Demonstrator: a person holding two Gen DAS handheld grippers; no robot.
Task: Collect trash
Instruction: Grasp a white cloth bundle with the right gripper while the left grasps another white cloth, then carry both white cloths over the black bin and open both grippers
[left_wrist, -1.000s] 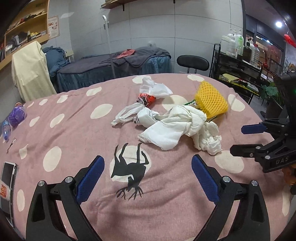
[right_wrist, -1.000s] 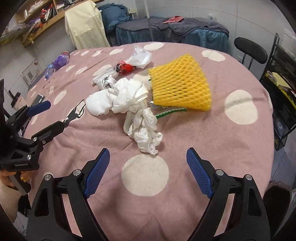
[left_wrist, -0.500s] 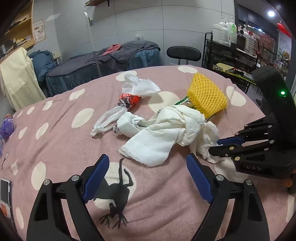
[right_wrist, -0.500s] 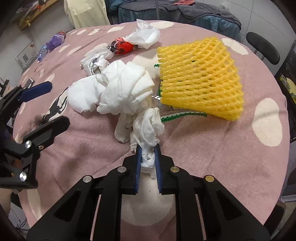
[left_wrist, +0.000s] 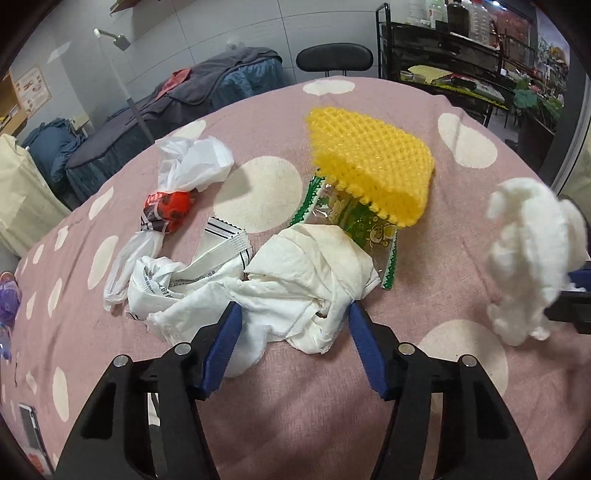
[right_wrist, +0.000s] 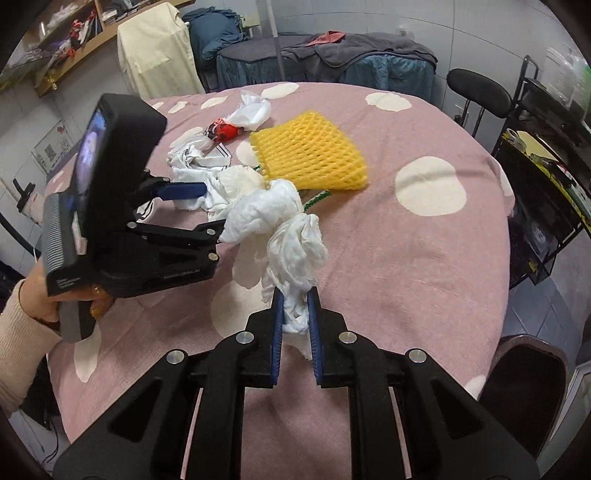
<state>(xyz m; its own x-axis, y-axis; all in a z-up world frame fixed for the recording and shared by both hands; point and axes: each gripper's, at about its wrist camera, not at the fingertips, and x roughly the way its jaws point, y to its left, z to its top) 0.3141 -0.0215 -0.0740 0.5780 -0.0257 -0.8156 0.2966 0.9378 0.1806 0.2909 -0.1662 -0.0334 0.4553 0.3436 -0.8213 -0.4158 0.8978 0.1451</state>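
While the right tongs (right_wrist: 295, 314) pinch a tissue wad (right_wrist: 295, 243), the left tongs (left_wrist: 293, 325), closing, straddle a crumpled napkin (left_wrist: 306, 280).

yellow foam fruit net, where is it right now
The yellow foam mesh fruit net lies on the pink dotted tablecloth, at the far right of the trash pile, partly over a green-edged clear wrapper.

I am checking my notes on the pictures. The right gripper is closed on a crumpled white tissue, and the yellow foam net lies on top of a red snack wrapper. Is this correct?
Not quite. The right gripper is closed on the crumpled white tissue, but the yellow foam net lies on a green snack wrapper, not a red one. The left wrist view shows it.
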